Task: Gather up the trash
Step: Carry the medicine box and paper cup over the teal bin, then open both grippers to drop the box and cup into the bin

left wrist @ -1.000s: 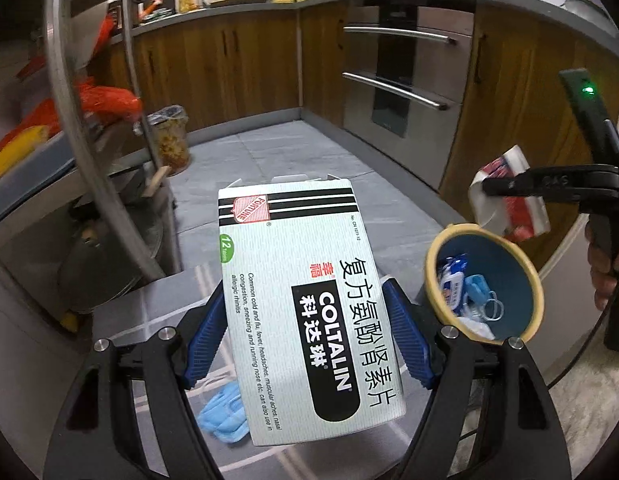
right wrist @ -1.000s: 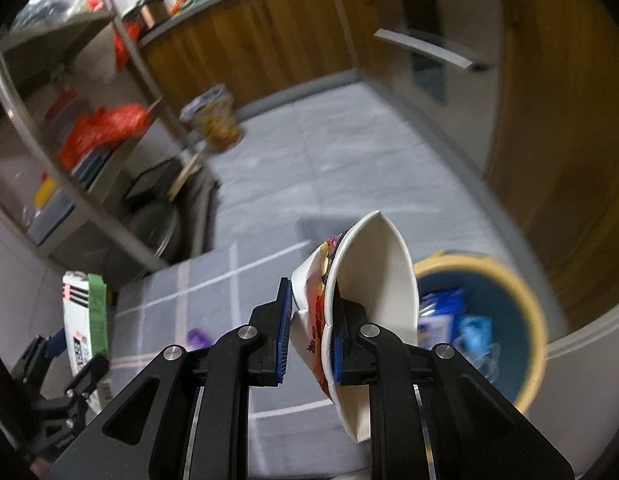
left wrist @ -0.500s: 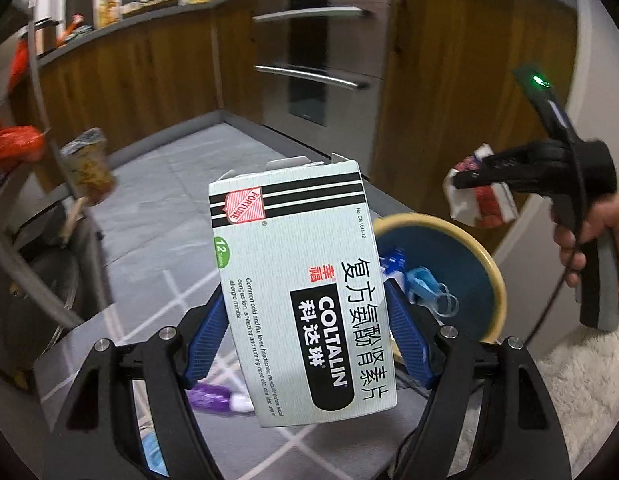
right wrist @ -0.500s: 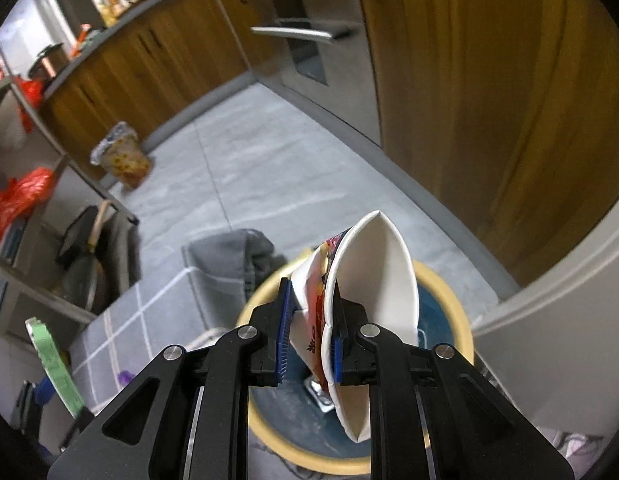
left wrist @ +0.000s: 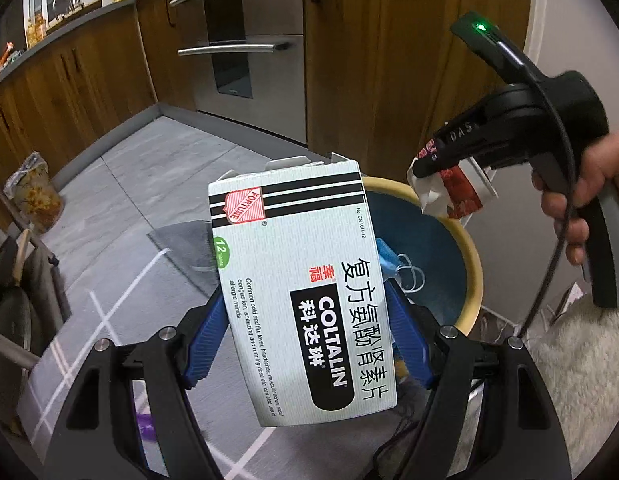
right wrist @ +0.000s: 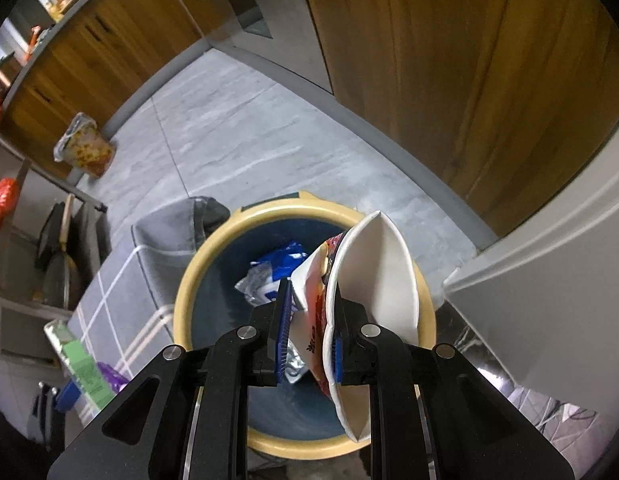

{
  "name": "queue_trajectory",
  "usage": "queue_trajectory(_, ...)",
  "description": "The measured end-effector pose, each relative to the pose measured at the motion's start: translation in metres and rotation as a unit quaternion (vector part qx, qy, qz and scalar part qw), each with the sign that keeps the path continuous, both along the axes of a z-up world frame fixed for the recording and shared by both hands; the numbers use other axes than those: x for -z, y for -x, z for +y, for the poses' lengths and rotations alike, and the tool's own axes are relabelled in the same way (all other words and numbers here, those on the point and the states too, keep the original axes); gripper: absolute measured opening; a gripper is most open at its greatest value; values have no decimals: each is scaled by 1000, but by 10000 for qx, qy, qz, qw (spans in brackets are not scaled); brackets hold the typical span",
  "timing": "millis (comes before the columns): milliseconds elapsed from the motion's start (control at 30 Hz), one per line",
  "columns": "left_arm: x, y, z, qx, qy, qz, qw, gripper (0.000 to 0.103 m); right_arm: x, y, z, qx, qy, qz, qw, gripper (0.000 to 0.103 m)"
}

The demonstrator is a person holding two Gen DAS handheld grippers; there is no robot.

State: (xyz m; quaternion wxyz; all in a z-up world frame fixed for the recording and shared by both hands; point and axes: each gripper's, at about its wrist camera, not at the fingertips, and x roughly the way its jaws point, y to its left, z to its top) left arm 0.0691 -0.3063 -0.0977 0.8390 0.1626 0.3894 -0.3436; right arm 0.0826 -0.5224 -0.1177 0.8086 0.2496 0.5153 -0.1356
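Hanging directly over the mouth of the yellow-rimmed bin (right wrist: 181, 300), the right gripper (right wrist: 309, 328) is pinching a crushed paper cup (right wrist: 373, 280) between nearly closed jaws, the cup's long axis running up and away from them. Beside that bin, the left gripper (left wrist: 305, 332) is clamping a stiff, flat cardboard Coltalin medicine box (left wrist: 301, 280) with jaws spread wide across its width, its long axis pointing toward the rim. Judging by position, the cup is nearer to dropping; wrappers and a blue face mask (left wrist: 389, 260) are lying inside the bin.
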Motion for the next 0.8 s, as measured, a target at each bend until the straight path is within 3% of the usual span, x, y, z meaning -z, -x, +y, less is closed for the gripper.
queue_trajectory(267, 25, -7, -32, 115, -202, 157, 9996, 74, 6, -2, -9, -64, -116, 79, 9999, 20)
queue_trajectory(400, 36, -9, -45, 196, -265, 250, 9991, 75, 6, -1, -13, -42, -95, 89, 9999, 42)
queue_trajectory(800, 29, -7, -28, -5, -278, 267, 9993, 89, -3, -2, -6, -110, -109, -158, 9998, 78)
